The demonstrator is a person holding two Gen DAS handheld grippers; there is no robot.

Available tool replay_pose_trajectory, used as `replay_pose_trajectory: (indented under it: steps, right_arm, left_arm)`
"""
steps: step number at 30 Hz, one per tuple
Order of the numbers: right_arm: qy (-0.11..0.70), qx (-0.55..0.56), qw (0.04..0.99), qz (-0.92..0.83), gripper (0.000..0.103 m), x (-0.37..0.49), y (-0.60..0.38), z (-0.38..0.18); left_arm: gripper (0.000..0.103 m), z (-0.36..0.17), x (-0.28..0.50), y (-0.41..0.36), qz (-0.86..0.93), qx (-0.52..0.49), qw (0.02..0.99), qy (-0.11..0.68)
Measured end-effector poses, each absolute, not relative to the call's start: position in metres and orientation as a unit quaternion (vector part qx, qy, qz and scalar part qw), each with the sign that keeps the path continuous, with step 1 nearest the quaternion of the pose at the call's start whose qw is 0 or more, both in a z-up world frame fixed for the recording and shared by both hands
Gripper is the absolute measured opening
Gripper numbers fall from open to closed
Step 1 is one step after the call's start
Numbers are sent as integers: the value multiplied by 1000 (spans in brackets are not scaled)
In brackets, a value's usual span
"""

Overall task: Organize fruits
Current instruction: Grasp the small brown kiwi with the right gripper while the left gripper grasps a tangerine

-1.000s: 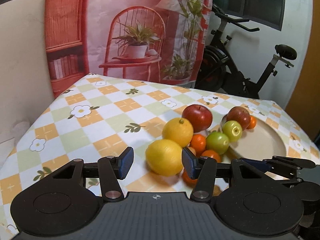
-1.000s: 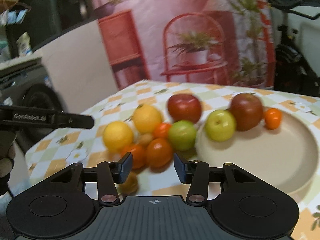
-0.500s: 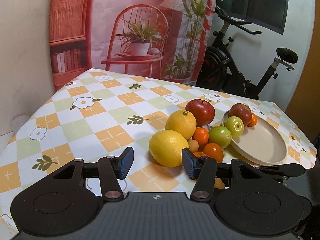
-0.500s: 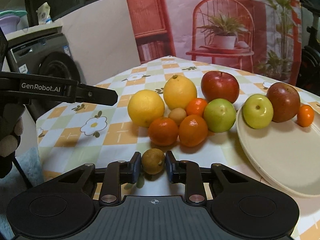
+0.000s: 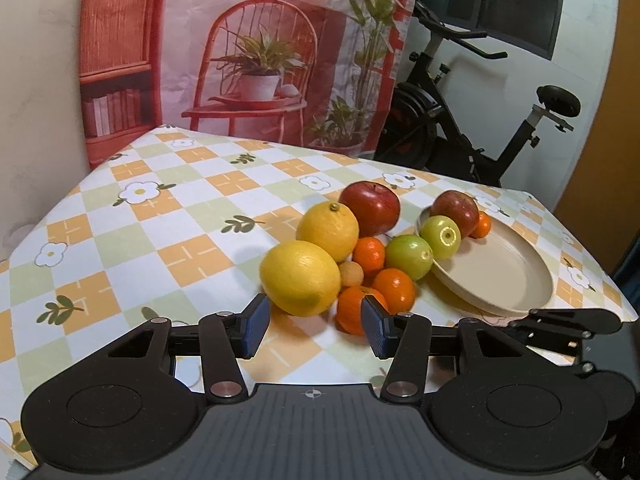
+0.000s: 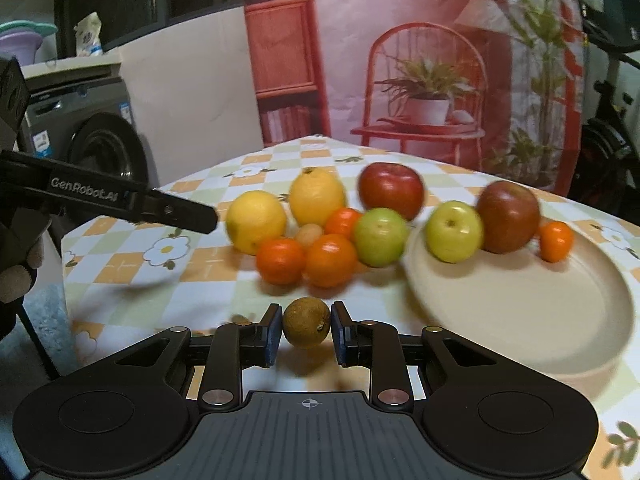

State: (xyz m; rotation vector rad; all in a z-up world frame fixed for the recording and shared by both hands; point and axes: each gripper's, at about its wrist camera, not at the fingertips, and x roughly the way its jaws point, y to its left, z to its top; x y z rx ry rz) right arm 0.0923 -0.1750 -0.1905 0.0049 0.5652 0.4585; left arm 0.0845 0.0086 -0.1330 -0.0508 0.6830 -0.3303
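Observation:
My right gripper [image 6: 305, 326] is shut on a small brown round fruit [image 6: 306, 322], held just above the checked tablecloth in front of the fruit pile. My left gripper [image 5: 315, 326] has blue pads either side of a gap; its jaws are closing with nothing pressed between them. A big yellow lemon [image 5: 300, 278] lies just ahead of its tips. Behind are a second lemon [image 5: 328, 231], a red apple [image 5: 370, 208], several oranges [image 5: 394, 288] and a green apple [image 5: 409, 256]. The beige plate [image 6: 520, 320] holds a yellow-green apple [image 6: 454, 231], a dark red apple [image 6: 508, 216] and a small orange [image 6: 556, 241].
The table's right corner and near edge drop off close to the plate [image 5: 500, 280]. An exercise bike [image 5: 480, 128] stands behind the table and a washing machine [image 6: 88, 136] to its left. The left finger [image 6: 120, 200] reaches in beside the lemons.
The right gripper shut on the small brown fruit and now holds it a little nearer and higher in view. The left jaws narrowed slightly, and the lemon sits closer to them.

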Motion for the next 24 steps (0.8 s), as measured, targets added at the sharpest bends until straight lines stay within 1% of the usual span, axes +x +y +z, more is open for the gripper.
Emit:
replay_pose_trajectory:
  steps: [5, 10, 13, 24]
  right_arm:
    - [274, 9, 936, 223, 24, 88, -205, -191]
    - [271, -15, 936, 226, 24, 80, -226, -192]
    - [268, 0, 937, 222, 24, 79, -240, -193]
    - [252, 12, 942, 220, 24, 76, -244, -191]
  left_arm:
    - [53, -137, 89, -3, -167, -22, 921, 351]
    - [53, -142, 94, -18, -173, -23, 915, 364]
    - [53, -144, 97, -27, -171, -12, 915, 365]
    - [51, -147, 103, -44, -158, 9, 914, 373]
